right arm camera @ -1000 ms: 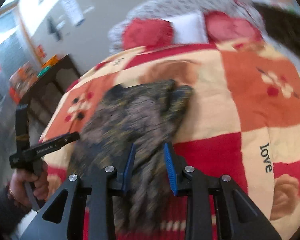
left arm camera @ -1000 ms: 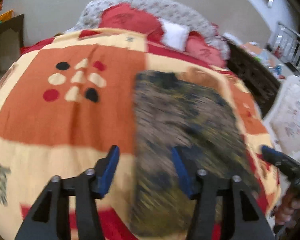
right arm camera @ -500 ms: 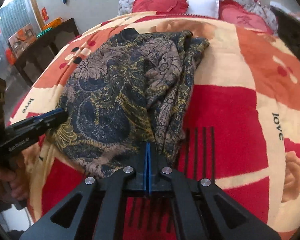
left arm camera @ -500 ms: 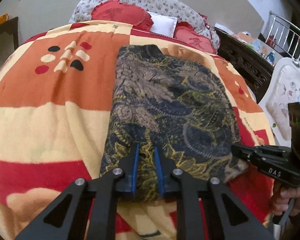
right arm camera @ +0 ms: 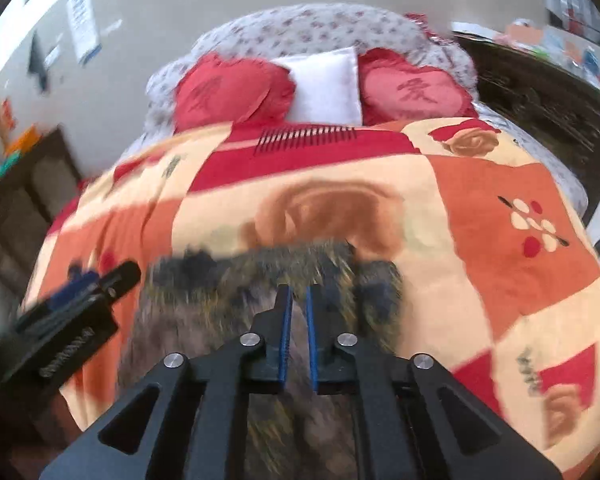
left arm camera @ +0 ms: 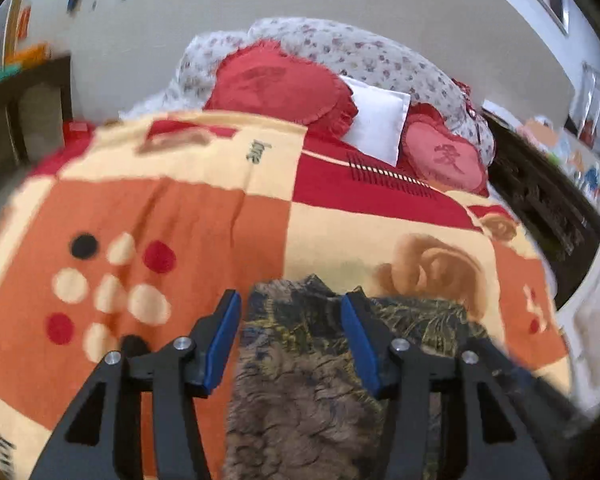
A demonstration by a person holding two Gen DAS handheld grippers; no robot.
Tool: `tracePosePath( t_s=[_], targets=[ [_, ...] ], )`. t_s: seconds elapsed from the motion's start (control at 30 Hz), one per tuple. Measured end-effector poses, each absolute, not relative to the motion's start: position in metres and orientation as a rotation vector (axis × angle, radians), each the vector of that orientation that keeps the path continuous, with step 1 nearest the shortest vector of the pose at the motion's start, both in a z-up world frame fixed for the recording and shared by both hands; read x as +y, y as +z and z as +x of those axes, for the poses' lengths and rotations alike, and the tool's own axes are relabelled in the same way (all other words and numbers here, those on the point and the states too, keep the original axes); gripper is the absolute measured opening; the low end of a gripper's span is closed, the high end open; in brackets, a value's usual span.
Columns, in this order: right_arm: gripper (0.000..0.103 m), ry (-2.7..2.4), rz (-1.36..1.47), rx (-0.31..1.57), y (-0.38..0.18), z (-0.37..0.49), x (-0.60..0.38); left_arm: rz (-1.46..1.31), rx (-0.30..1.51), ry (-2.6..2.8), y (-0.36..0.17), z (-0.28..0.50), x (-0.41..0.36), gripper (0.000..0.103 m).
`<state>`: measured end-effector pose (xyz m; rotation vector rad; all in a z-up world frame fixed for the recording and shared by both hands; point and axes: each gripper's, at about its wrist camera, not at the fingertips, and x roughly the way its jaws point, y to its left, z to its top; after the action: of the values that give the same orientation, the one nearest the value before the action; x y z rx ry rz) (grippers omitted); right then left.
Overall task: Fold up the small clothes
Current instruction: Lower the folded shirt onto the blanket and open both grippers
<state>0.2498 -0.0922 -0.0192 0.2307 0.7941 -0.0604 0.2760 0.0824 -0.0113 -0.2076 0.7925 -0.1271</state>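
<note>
A dark patterned garment (left arm camera: 300, 364) in navy, brown and gold lies folded on the bed's blanket (left arm camera: 172, 208). My left gripper (left arm camera: 290, 336) is open, its blue pads either side of the garment's far left part. In the right wrist view the garment (right arm camera: 228, 280) is blurred with motion. My right gripper (right arm camera: 296, 320) has its pads a narrow gap apart over the garment's far edge; no cloth shows clearly between them. The left gripper also shows in the right wrist view (right arm camera: 76, 300) at the left.
Two red cushions (left arm camera: 284, 88) and a white pillow (left arm camera: 376, 116) lie at the head of the bed against a floral bolster (right arm camera: 320, 28). A dark wooden cabinet (left arm camera: 28, 120) stands left of the bed, dark furniture (right arm camera: 540, 92) to the right.
Both grippers have moved forward along the garment toward its far edge. The left gripper has opened from nearly shut. The right one shows a small gap where it was fully shut.
</note>
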Motion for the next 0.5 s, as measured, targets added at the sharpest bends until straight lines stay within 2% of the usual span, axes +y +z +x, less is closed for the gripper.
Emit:
tracePosePath(
  t_s=[0.03, 0.17, 0.23, 0.37, 0.5],
  targets=[
    [0.013, -0.053, 0.225, 0.809, -0.027, 0.256, -0.091, -0.205, 0.816, -0.155, -0.016, 0.277, 0.080, 0.047],
    [0.013, -0.122, 0.090, 0.869, -0.066, 0.266, -0.106, -0.104, 0.865, -0.222, -0.045, 0.279, 0.060, 0.046],
    [0.012, -0.083, 0.146, 0.878, -0.081, 0.267, -0.124, -0.086, 0.909, -0.190, -0.064, 0.289, 0.056, 0.038],
    [0.012, -0.041, 0.091, 0.865, -0.086, 0.265, -0.121, -0.177, 0.918, -0.170, -0.078, 0.304, 0.066, 0.037],
    [0.012, -0.041, 0.097, 0.870, -0.090, 0.267, -0.118, -0.130, 0.912, -0.145, -0.082, 0.309, 0.058, 0.037]
  ],
)
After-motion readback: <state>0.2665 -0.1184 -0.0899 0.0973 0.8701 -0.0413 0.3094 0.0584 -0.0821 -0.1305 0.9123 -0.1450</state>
